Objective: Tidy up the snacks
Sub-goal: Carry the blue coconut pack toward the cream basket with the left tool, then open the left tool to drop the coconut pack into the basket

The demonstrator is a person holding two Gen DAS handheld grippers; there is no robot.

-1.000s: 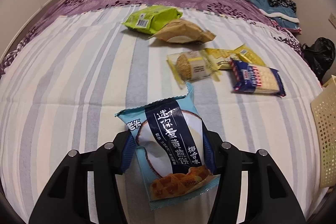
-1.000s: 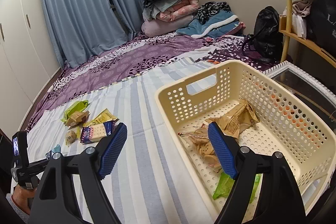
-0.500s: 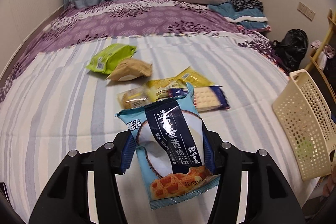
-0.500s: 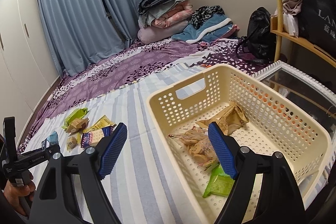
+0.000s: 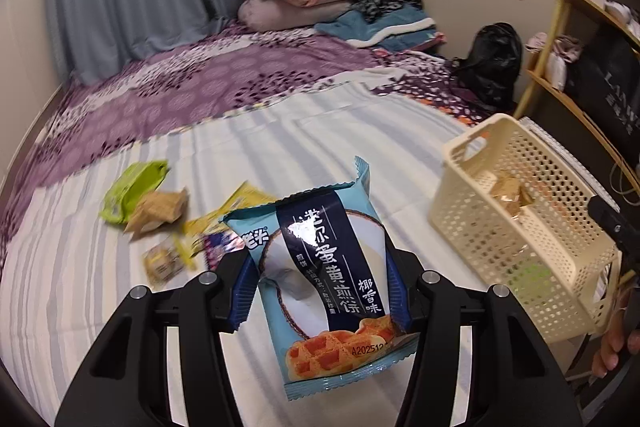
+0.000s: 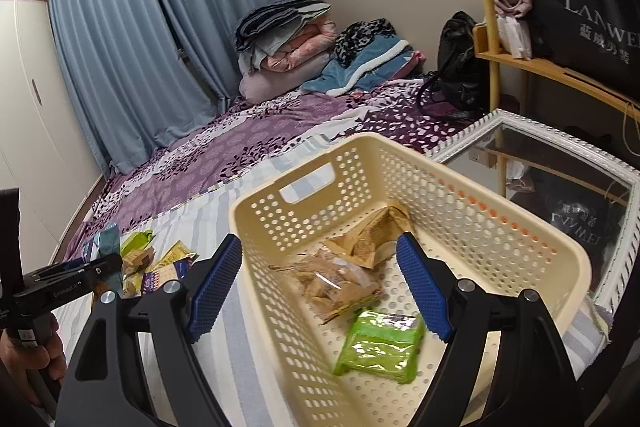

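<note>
On the striped bedsheet (image 5: 100, 291), far left in the left wrist view, loose snacks lie in a cluster: a green packet (image 5: 132, 189), a tan packet (image 5: 158, 213) against it, a small clear-wrapped biscuit (image 5: 162, 261) nearer the camera, and a yellow packet (image 5: 236, 205) partly hidden. Motion blur softens all four.

Centre frame: left gripper (image 5: 320, 291) is clamped on a light-blue waffle-cookie packet (image 5: 324, 279), blue pads pressing both side edges. Packet is upright, raised off the sheet, printed face toward the camera.

Right of that: cream perforated basket (image 5: 516, 251) sits on the bed near its edge, apart from the held packet. A tan wrapper is visible inside.

Right wrist view: right gripper (image 6: 320, 291) has its jaws standing apart with nothing between them, above the basket's near end. Inside the basket lie tan wrapped snacks (image 6: 344, 267) and a green bag (image 6: 380, 347). A framed mirror (image 6: 560, 163) and wooden shelf (image 6: 540, 63) stand beyond.
</note>
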